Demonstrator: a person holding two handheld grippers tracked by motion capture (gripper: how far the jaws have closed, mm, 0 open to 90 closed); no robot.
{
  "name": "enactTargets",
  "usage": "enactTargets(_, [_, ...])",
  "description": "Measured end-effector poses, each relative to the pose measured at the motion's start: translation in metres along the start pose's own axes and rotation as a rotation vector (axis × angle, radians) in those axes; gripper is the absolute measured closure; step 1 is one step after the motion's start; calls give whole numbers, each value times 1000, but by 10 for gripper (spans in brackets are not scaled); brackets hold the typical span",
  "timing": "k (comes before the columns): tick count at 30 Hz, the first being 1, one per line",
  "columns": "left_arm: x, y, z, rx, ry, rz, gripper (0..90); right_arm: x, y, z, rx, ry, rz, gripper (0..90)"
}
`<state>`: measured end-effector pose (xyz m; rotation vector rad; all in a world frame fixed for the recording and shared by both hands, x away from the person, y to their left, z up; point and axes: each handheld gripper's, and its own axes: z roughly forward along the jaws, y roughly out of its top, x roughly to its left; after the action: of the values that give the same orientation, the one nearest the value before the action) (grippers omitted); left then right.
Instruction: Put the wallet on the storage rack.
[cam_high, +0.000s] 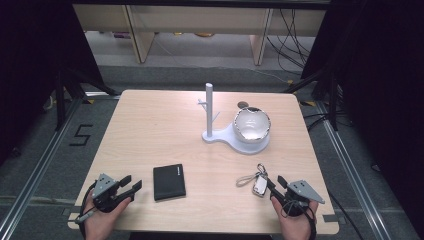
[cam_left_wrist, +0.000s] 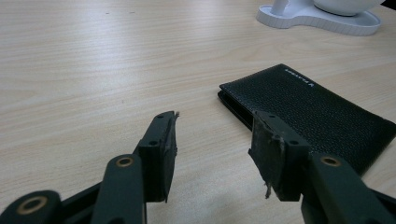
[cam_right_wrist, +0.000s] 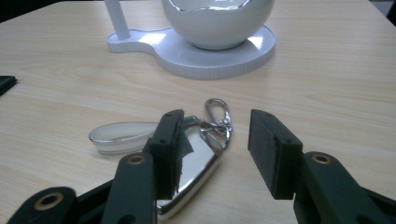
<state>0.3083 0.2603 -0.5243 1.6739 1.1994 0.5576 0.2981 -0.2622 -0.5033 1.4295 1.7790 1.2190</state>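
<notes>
1. The key fob (cam_right_wrist: 187, 179), chrome-edged with a pale loop strap (cam_right_wrist: 122, 136) and a small clasp (cam_right_wrist: 218, 116), lies flat near the right front edge of the table (cam_high: 150, 120). In the right gripper view its body sits partly under my one jaw, with the other jaw standing clear of it.
2. My right gripper (cam_high: 276, 184) is low just behind the fob, jaws wide apart, pressing on nothing. I judge this as the approach step: lined up for a pick, no grip taken.
3. The black wallet (cam_high: 169, 181) lies flat near the left front edge, well apart from the fob. My left gripper (cam_high: 131, 186) sits just beside it, jaws spread and empty, the wallet's near corner off to one side of the gap.
4. Farther back stands the white stand (cam_high: 235, 137) with its upright post (cam_high: 209, 107) and a white bowl (cam_high: 252, 124) on its round base.
5. Next, I think the right gripper must shift sideways to centre the fob between the pads, drop to table level, then close across the narrow body; the polished shell may slip.
</notes>
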Motion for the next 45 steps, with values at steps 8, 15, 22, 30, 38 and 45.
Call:
enactTargets(8, [5,0,-3,-41,-21,-45,526,19,9,10,34,70,-58,592])
enactTargets(15, [7,5,-12,-87,-24,-44,443,41,18,16,55,128,-131,567])
enactTargets(22, [-3,10,-13,-5,-69,0,780,66,26,26,151,214,-169,803])
enactTargets(30, [-16,23,3,139,-77,78,893,97,35,50,254,256,-235,900])
enactTargets(38, [-24,28,25,259,-74,113,888,134,36,80,335,312,-236,900])
enactTargets(45, [-21,25,30,312,-68,143,874,154,29,92,380,336,-230,900])
